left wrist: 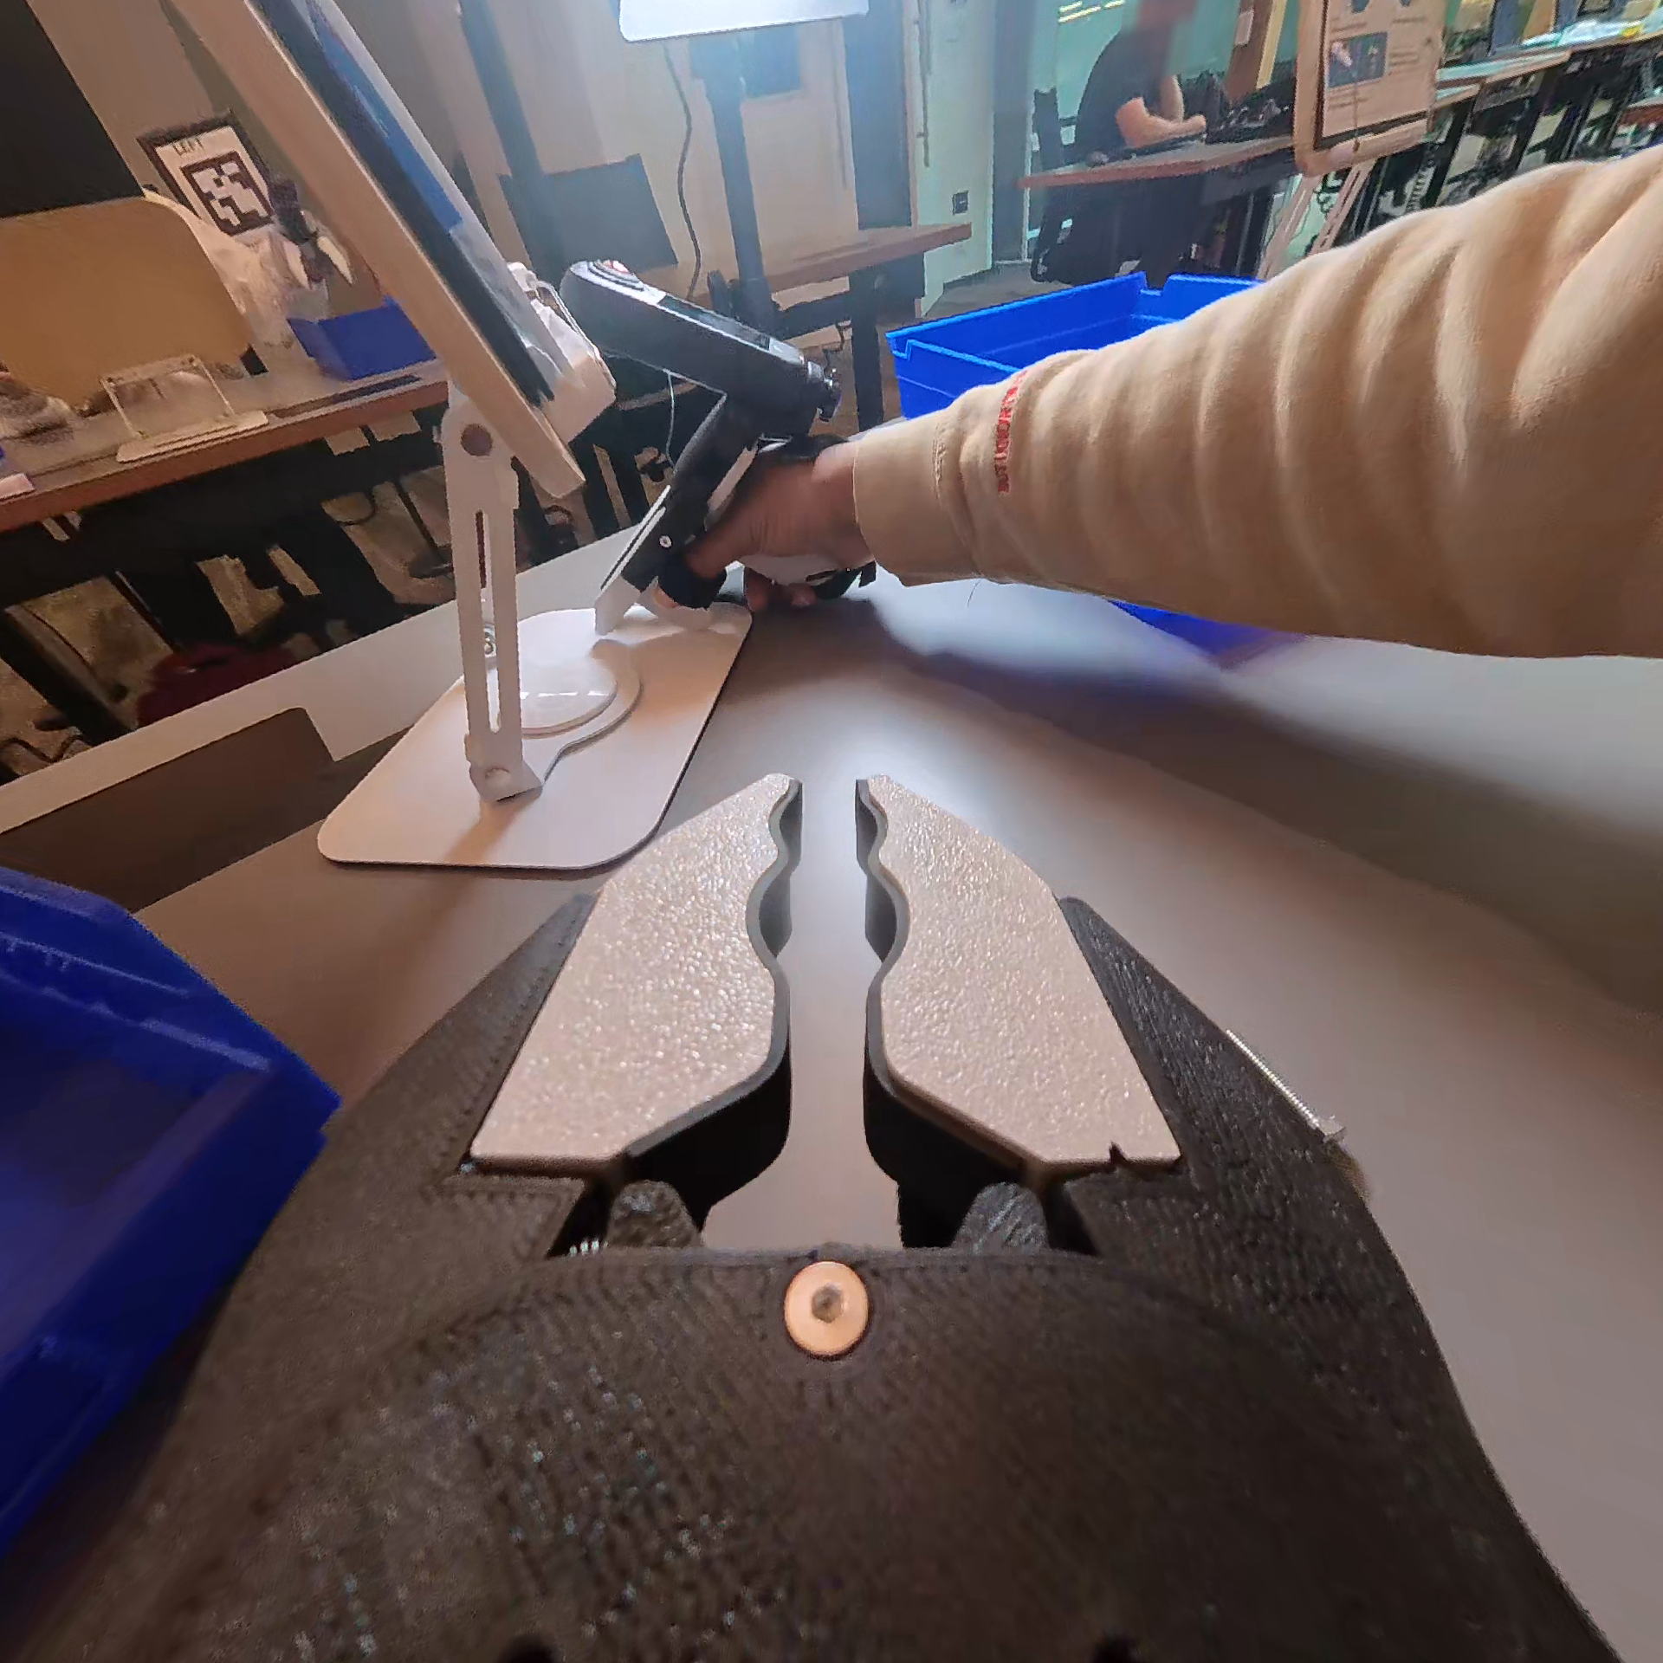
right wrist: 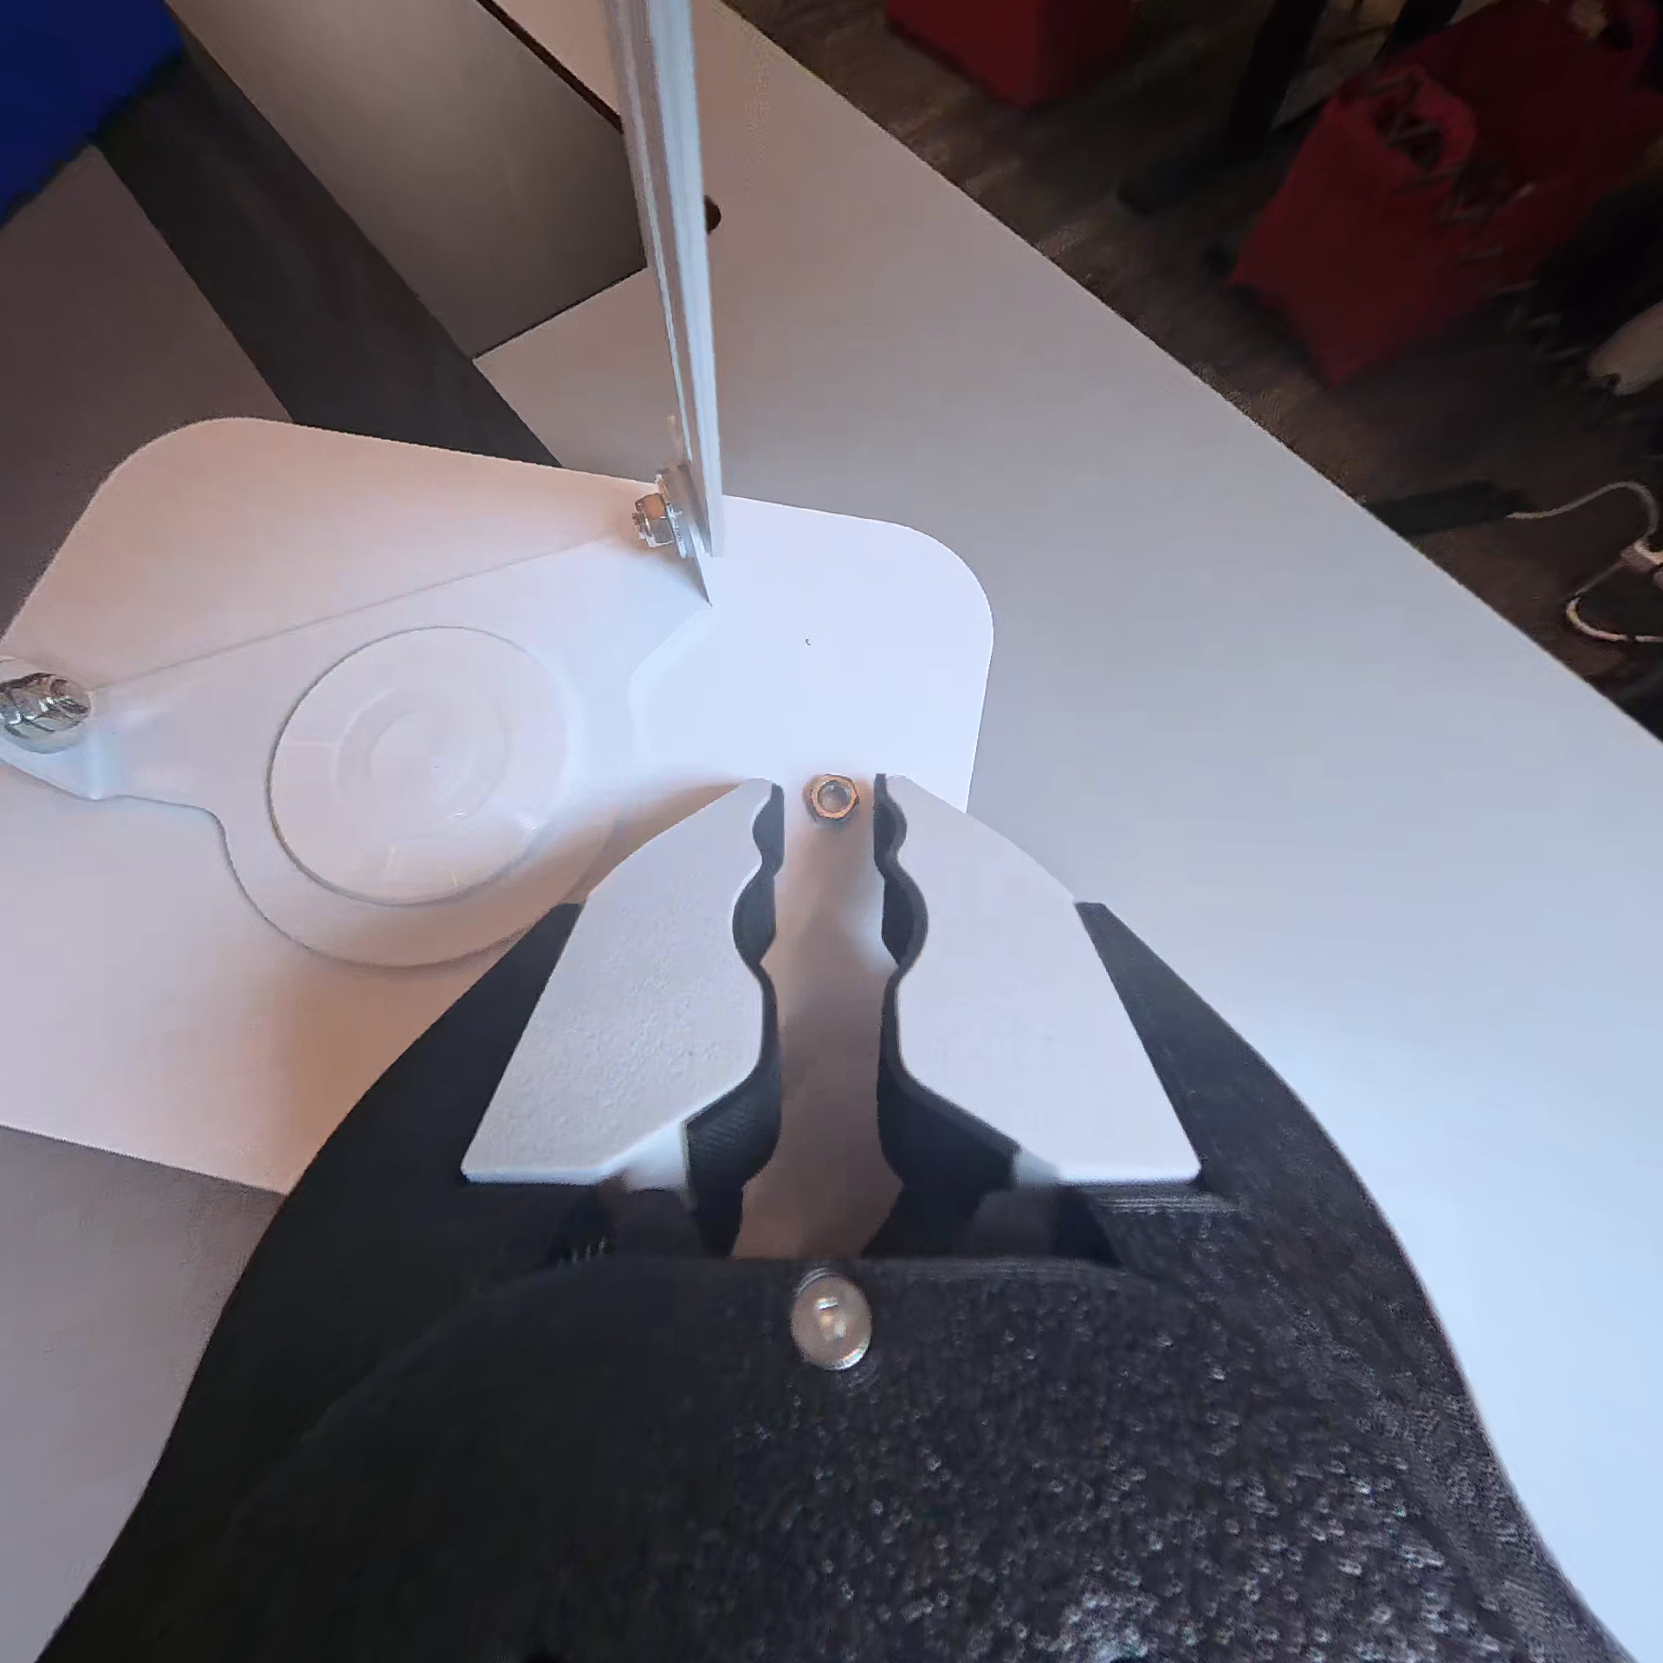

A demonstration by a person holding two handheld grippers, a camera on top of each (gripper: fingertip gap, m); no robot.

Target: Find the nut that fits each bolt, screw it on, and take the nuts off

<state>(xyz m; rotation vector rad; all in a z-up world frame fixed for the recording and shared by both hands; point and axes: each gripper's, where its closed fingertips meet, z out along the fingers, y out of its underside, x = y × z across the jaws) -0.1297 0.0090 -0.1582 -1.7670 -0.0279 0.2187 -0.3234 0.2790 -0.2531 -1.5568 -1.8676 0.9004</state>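
the right gripper [right wrist: 828,792] is tipped down over the white base plate [right wrist: 270,558] of a tablet stand, jaws released with a narrow gap, and a small hex nut [right wrist: 833,797] lies flat on the plate between the two fingertips; whether either finger touches the nut cannot be told. the nut sits near the plate's rounded corner at 2 o'clock, close to the edge where the plate meets the table [right wrist: 1215,720]. the stand's upright arm [right wrist: 675,270] rises at 12 o'clock from the nut, fixed at its foot by a bolt-and-nut hinge [right wrist: 655,522]; a second hinge fastener [right wrist: 40,711] shows at 9 o'clock, beyond a clear round disc [right wrist: 423,765].

the left gripper [left wrist: 828,792] is held low over the grey table [left wrist: 1170,810], jaws released and grasping nothing. from it, the stand's base [left wrist: 504,810] lies at 11 o'clock. the person's hand [left wrist: 792,513], in a cream sleeve [left wrist: 1305,432], holds the right gripper [left wrist: 621,603] nose-down on that base. a long screw [left wrist: 1287,1089] lies on the table at 3 o'clock, just beside the gripper body. blue bins stand at 9 o'clock [left wrist: 135,1125] and 1 o'clock [left wrist: 1035,333].
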